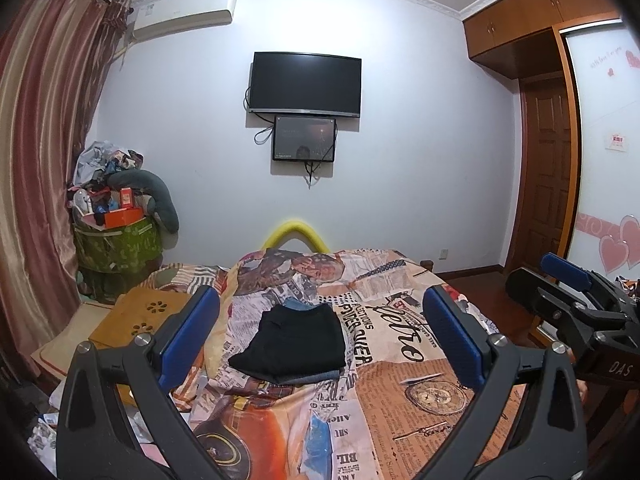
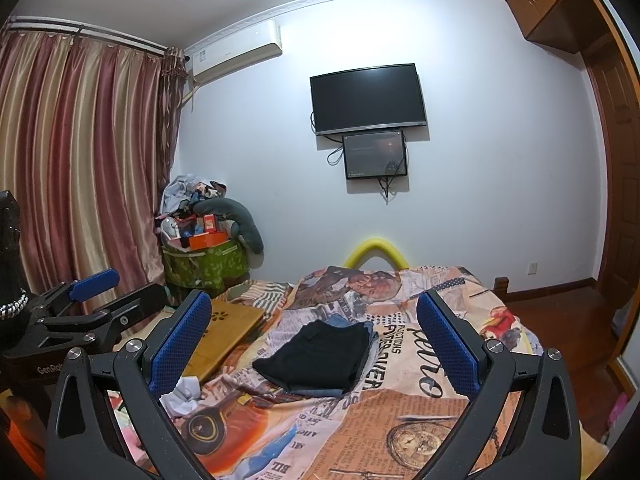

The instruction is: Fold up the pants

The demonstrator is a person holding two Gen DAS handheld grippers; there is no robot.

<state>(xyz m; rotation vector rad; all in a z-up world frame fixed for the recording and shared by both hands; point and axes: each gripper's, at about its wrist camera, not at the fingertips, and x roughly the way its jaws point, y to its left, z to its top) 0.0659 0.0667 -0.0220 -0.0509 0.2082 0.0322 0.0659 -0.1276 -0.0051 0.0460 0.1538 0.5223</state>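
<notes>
Folded black pants (image 1: 294, 338) lie on top of folded blue jeans (image 1: 308, 377) in a neat stack on the newspaper-print bedspread (image 1: 400, 400). In the right wrist view the black pants (image 2: 320, 350) sit on the jeans (image 2: 362, 326) too. My left gripper (image 1: 320, 340) is open and empty, held above the bed, short of the stack. My right gripper (image 2: 314, 344) is open and empty, also short of the stack. The right gripper shows at the right edge of the left wrist view (image 1: 576, 300); the left gripper shows at the left of the right wrist view (image 2: 80, 304).
A wooden lap desk (image 1: 148, 320) lies on the bed's left side. A green bin heaped with clutter (image 1: 116, 240) stands by the curtain (image 1: 40, 160). A TV (image 1: 305, 84) hangs on the far wall. A crumpled white cloth (image 2: 182, 394) lies at the bed's left edge. Wooden wardrobe (image 1: 548, 160) stands right.
</notes>
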